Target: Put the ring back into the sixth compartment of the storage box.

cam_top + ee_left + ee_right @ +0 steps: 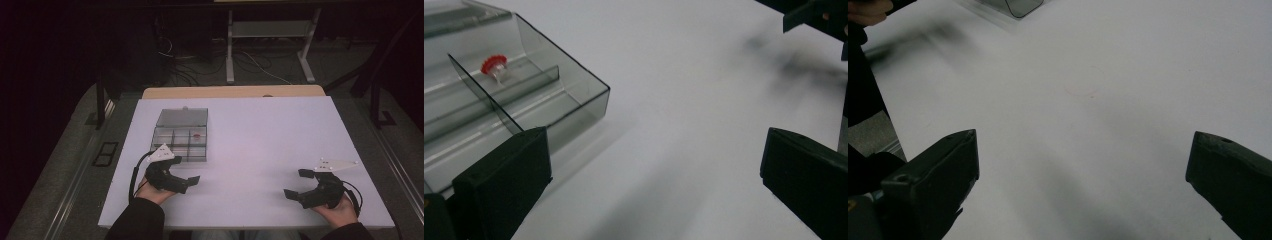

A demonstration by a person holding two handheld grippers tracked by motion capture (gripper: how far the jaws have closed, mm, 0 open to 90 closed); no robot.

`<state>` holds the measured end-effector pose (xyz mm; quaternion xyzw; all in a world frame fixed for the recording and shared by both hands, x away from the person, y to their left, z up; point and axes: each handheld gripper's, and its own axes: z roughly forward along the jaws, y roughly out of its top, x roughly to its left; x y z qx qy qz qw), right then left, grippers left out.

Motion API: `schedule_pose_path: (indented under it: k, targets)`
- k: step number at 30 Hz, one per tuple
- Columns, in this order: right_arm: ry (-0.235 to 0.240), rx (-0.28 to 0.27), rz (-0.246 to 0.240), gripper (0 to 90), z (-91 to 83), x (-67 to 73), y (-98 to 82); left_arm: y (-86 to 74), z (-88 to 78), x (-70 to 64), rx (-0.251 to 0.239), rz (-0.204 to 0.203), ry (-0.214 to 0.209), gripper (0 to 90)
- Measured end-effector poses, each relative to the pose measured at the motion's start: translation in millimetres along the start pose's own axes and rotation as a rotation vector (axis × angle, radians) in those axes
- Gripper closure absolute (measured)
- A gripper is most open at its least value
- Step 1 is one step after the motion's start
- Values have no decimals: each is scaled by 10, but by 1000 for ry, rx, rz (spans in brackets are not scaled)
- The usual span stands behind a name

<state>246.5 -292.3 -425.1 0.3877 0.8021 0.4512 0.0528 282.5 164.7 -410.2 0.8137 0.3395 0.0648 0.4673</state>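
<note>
that clear plastic box (181,134) near the table's (280,150) left edge, lid flipped back, looks light, slick and stiff, so i'd grab its thin front wall, both the left gripper (186,183) and right gripper (298,184) gaping wide, empty.

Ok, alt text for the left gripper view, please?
An open smoky clear plastic compartment box sits on a white table, with a small red toothed part in one far compartment. The left gripper points along the table beside the box, its two black jaws wide apart and empty.
</note>
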Motion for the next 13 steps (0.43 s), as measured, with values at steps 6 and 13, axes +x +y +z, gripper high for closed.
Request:
schedule_pose_path:
  k: [6, 13]
  targets:
    - [0, 1, -1, 6, 2, -1, -1, -119, 37, -35, 3, -3, -25, 0]
    - [1, 2, 0, 6, 4, -3, -2, -196, 84, -24, 24, -8, -28, 0]
